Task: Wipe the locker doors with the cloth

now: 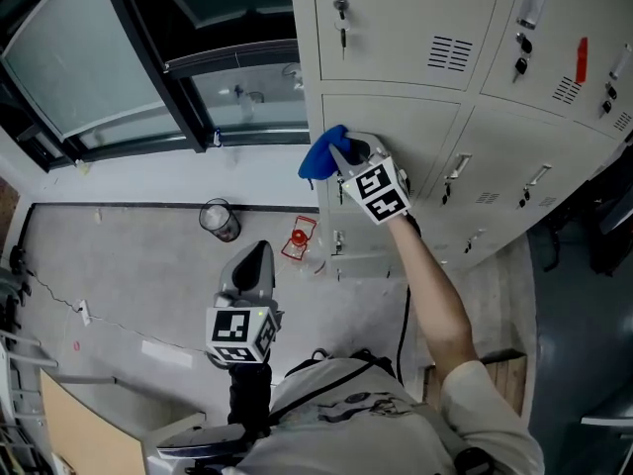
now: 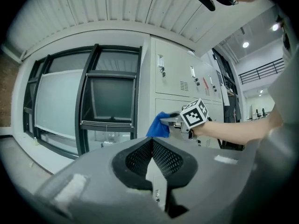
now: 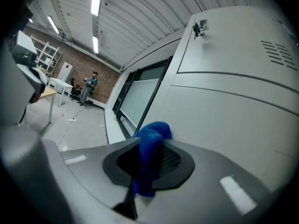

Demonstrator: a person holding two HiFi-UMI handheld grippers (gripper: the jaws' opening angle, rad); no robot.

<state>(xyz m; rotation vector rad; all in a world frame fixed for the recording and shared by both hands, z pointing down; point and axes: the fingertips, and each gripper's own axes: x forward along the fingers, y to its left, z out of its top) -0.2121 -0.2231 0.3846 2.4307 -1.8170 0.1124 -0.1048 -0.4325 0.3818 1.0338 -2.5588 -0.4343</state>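
Observation:
My right gripper [image 1: 336, 158] is shut on a blue cloth [image 1: 320, 156], which it holds against the left edge of a grey locker door [image 1: 396, 127] in the second row. From the right gripper view the cloth [image 3: 149, 160] bunches between the jaws, with the locker door [image 3: 233, 125] close on the right. My left gripper [image 1: 255, 265] hangs low over the floor, away from the lockers, its jaws closed with nothing between them. The left gripper view shows the cloth [image 2: 159, 126] and the right gripper [image 2: 169, 121] at the lockers [image 2: 182, 83].
The locker bank [image 1: 475, 38] has keys and handles on its doors. Dark-framed windows [image 1: 148, 57] stand to its left. A round can [image 1: 220, 219] and a red object [image 1: 300, 237] lie on the concrete floor [image 1: 119, 265]. A distant person [image 3: 89, 87] stands in the right gripper view.

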